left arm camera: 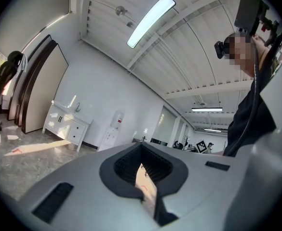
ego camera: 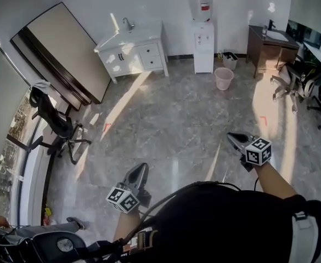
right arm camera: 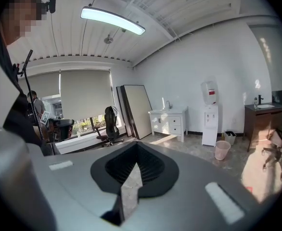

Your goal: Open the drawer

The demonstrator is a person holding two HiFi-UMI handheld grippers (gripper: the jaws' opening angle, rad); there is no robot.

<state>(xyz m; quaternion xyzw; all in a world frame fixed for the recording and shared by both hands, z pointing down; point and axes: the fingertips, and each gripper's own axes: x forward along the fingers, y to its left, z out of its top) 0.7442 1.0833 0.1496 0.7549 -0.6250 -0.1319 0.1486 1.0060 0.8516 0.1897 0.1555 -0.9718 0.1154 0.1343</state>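
White wooden sink cabinet (ego camera: pixel 128 58) with 2 white drawers (ego camera: pixel 152 50) stands at far wall, well apart from person. Left tongs (ego camera: pixel 140 171) and right tongs (ego camera: pixel 234 138) both pinched together, empty. Risks: unopened tongs slip off handle; brown wooden cabinet (ego camera: pixel 269 48) gets mistaken for target.

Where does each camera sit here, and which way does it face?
Head view: on the person's head, looking steeply down toward the white cabinet and water dispenser; shows torso, left gripper, right gripper.
Left gripper view: on the left gripper, facing that cabinet; shows its shut jaws, torso at right.
Right gripper view: on the right gripper, facing the same cabinet; shows its shut jaws, torso at left.
Shared: all three show cabinet and dispenser.
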